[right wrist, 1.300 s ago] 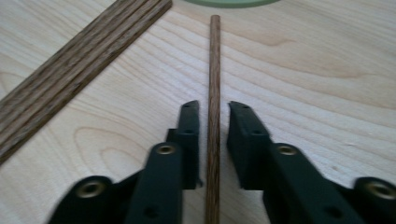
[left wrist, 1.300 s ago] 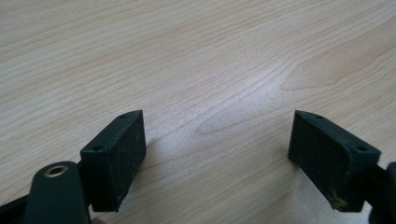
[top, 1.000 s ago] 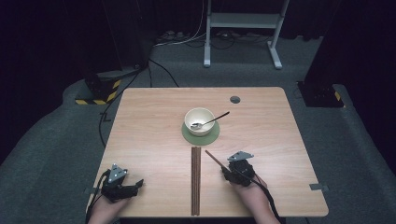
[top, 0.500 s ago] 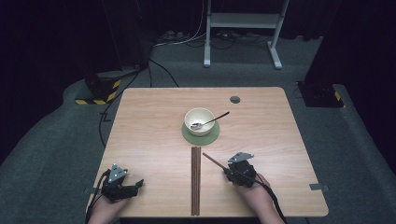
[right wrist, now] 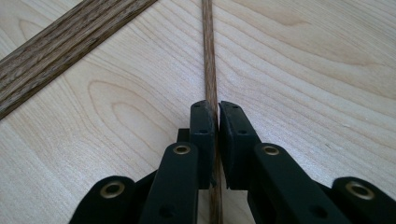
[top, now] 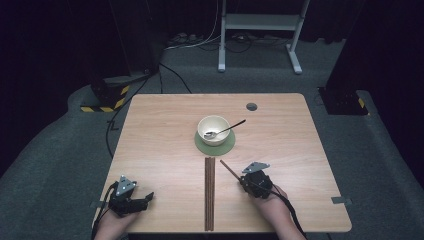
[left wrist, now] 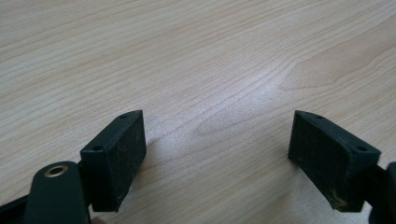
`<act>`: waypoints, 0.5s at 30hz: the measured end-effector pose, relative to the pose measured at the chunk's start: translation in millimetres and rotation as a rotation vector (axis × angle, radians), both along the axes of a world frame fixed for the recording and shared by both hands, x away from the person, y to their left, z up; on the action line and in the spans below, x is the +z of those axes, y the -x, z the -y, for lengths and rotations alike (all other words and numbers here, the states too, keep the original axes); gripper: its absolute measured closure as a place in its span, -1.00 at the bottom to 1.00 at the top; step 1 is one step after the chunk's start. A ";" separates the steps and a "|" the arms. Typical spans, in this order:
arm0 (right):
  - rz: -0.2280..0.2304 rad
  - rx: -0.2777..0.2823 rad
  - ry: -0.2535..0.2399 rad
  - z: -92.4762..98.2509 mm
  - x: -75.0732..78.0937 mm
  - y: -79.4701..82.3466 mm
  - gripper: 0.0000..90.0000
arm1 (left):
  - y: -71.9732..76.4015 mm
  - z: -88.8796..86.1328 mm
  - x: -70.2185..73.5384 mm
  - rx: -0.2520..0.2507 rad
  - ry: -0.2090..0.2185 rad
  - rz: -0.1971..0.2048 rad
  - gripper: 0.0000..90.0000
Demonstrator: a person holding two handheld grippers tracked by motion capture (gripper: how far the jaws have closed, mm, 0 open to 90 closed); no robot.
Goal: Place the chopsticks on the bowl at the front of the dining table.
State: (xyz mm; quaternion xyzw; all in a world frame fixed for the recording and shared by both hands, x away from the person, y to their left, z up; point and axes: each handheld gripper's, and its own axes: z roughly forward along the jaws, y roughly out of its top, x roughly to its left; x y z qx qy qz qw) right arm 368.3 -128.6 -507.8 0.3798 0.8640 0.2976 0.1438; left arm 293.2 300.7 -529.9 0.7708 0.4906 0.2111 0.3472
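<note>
Before you stands a light wooden table [top: 165, 135]. On it lie a green mat [top: 215, 146] under a bowl, paired chopsticks [top: 209, 192], and one slanted chopstick [top: 229, 169].

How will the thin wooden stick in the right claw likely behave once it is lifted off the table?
The thin wooden stick looks straight and rigid, so it probably stays stiff. The right claw, whose jaws have just been closing, pinches it near one end, so the long free end may droop or pivot. So slender, it is likely light.
</note>
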 end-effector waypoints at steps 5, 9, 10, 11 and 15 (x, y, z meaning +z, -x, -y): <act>0.002 -0.007 -0.014 0.6 -0.9 1.1 0.88 | 0.0 0.1 0.0 -0.001 0.001 0.000 -0.58; 0.013 -0.016 -0.017 0.2 -0.1 2.0 0.88 | 0.0 0.1 0.0 -0.002 0.001 0.000 -0.58; 0.013 -0.016 -0.017 0.2 -0.1 2.0 0.88 | 0.0 0.1 0.0 -0.002 0.001 0.000 -0.58; 0.016 -0.015 -0.018 0.6 1.3 2.6 0.87 | 0.0 0.1 -0.1 -0.002 0.001 0.000 -0.58; 0.035 -0.020 -0.030 1.2 10.1 6.4 0.88 | 0.4 0.4 0.1 -0.003 0.001 0.000 -0.57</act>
